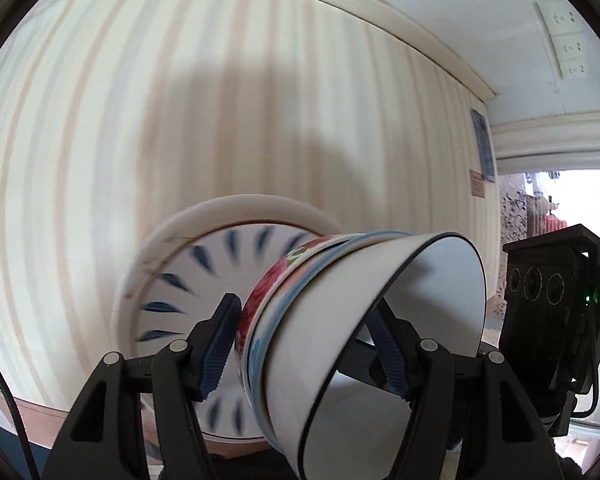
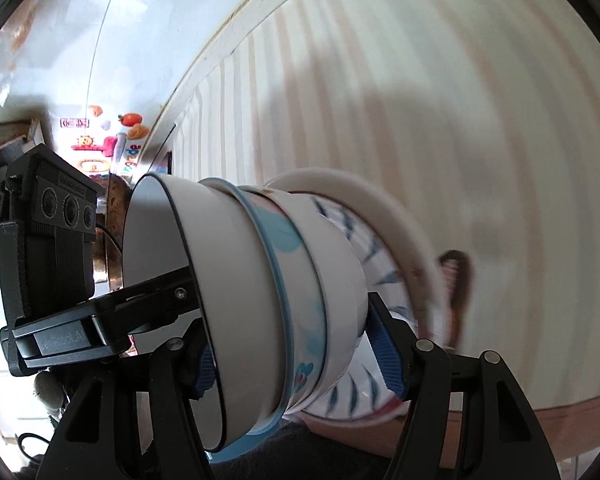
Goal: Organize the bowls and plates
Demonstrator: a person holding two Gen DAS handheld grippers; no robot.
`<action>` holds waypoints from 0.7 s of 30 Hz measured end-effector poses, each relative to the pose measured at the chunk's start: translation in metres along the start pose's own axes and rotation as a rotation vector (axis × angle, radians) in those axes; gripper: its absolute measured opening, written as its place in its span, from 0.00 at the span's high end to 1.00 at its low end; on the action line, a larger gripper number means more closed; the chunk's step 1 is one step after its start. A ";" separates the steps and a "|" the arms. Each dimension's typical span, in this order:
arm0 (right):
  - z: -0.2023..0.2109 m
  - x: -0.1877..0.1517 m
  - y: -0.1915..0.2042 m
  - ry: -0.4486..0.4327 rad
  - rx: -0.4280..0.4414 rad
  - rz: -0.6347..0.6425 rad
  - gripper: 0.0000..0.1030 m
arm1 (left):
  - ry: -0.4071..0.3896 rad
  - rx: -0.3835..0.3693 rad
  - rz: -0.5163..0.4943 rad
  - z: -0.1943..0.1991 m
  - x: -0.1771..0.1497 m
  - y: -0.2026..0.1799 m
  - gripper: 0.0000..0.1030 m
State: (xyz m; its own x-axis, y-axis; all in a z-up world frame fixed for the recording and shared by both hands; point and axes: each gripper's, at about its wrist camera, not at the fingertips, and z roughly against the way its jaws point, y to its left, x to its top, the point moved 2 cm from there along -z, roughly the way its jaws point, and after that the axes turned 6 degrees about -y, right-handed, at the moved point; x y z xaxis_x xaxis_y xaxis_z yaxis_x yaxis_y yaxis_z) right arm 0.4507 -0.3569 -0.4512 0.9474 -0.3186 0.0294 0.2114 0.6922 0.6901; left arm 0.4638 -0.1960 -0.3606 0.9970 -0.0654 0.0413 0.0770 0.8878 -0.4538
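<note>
A nested stack of bowls lies tipped on its side in the air, in front of a striped wall. It is made up of a white black-rimmed bowl point(image 1: 380, 340) point(image 2: 236, 280), a blue-rimmed bowl point(image 1: 266, 344) point(image 2: 296, 292) and a floral bowl point(image 1: 268, 288). My left gripper point(image 1: 304, 348) is shut on the stack, one pad on the floral bowl and the other inside the white bowl. The right gripper point(image 2: 296, 360) clamps the same stack from the other side. Behind the bowls are a blue-dashed plate point(image 1: 204, 272) point(image 2: 376, 252) and a cream plate point(image 1: 240, 206) point(image 2: 364, 184), both blurred. What holds the plates is hidden.
The striped wall point(image 1: 180, 100) fills most of both views. Each gripper's black camera body shows in the other's view: the right one point(image 1: 552, 312) and the left one point(image 2: 56, 240). There are wall sockets point(image 1: 564, 40), a bright doorway point(image 1: 560, 208) and colourful stickers point(image 2: 112, 140).
</note>
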 end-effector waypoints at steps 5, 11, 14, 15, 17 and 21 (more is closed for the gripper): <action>-0.026 0.001 0.012 0.011 -0.011 0.010 0.35 | 0.000 0.002 0.025 -0.003 -0.001 0.022 0.40; -0.031 0.000 0.010 0.004 -0.018 0.014 0.35 | 0.004 -0.011 0.021 -0.007 0.003 0.033 0.40; -0.030 0.001 0.009 0.002 -0.028 0.020 0.35 | 0.008 -0.017 0.013 -0.005 0.005 0.035 0.40; -0.028 0.000 0.007 0.004 -0.029 0.022 0.35 | 0.008 -0.018 0.010 -0.005 0.005 0.035 0.40; -0.028 -0.001 0.007 0.004 -0.031 0.021 0.35 | 0.009 -0.020 0.001 -0.004 0.005 0.036 0.40; -0.031 -0.003 0.012 0.008 -0.045 0.025 0.35 | 0.016 -0.022 -0.003 0.000 0.003 0.041 0.40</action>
State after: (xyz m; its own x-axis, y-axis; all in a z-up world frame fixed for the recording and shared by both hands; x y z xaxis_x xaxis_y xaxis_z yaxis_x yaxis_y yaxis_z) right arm 0.4583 -0.3276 -0.4660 0.9544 -0.2956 0.0403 0.1979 0.7284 0.6559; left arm 0.4698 -0.1595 -0.3794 0.9967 -0.0754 0.0287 0.0800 0.8773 -0.4733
